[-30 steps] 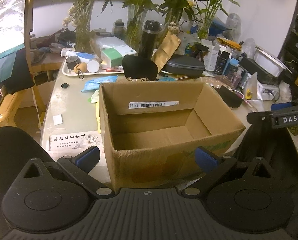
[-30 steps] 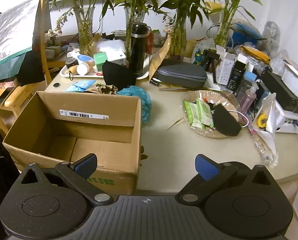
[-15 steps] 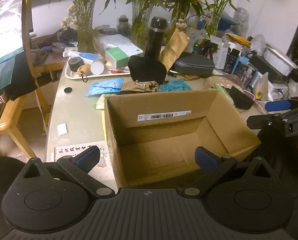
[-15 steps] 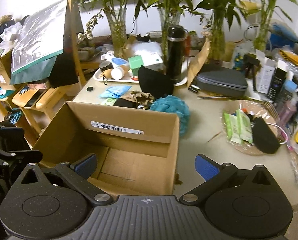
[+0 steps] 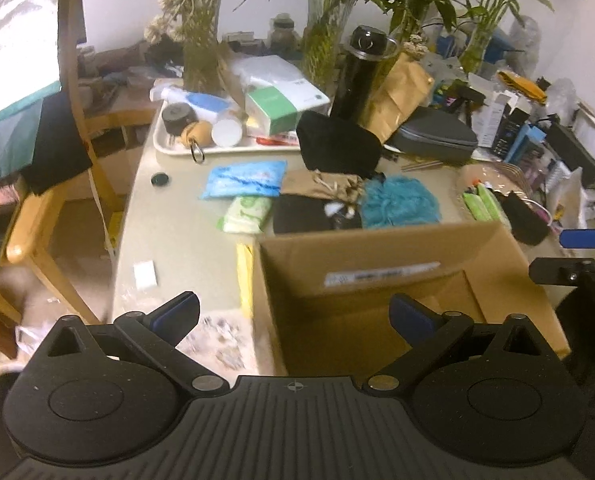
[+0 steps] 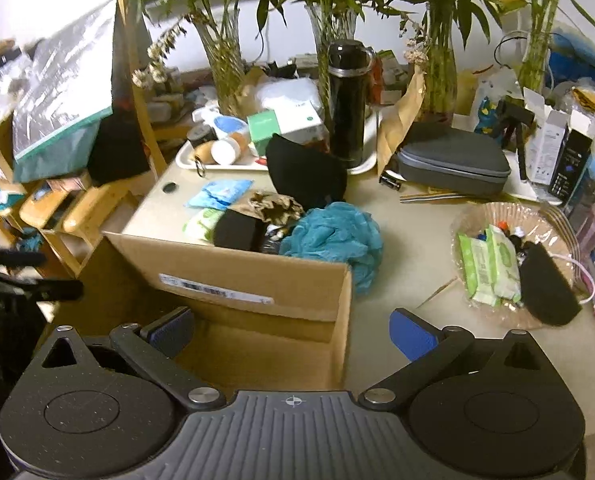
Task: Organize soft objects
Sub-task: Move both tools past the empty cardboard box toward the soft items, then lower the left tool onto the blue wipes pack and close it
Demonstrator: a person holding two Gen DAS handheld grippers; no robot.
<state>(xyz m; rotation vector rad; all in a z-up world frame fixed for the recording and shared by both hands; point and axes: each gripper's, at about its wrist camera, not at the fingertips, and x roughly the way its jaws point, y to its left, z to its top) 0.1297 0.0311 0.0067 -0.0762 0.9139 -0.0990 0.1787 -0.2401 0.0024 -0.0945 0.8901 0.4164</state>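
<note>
An open cardboard box (image 5: 493, 264) (image 6: 233, 264) stands on the table, nothing visible inside. Behind it lies a cluster of soft things: a teal mesh sponge (image 5: 401, 202) (image 6: 333, 236), a black block (image 5: 315, 220) (image 6: 237, 230), a tan drawstring pouch (image 5: 325, 186) (image 6: 273, 204), a black cloth (image 5: 337, 148) (image 6: 305, 176), a blue packet (image 5: 245, 180) (image 6: 219, 192) and a green wipes pack (image 5: 245, 214) (image 6: 199, 224). My left gripper (image 5: 293, 314) hovers open over the box's near left corner. My right gripper (image 6: 291, 332) is open above the box's near right corner.
A white tray (image 5: 165, 142) with tubes and boxes, a black flask (image 6: 347, 100), plant vases and a grey case (image 6: 453, 164) crowd the back. A glass bowl (image 6: 489, 212) with wipes sits right. A wooden chair (image 5: 49, 216) stands left of the table.
Both grippers have risen and moved forward, so the soft things behind the box have come into view. The right view has swung left. Both stay open and hold nothing.
</note>
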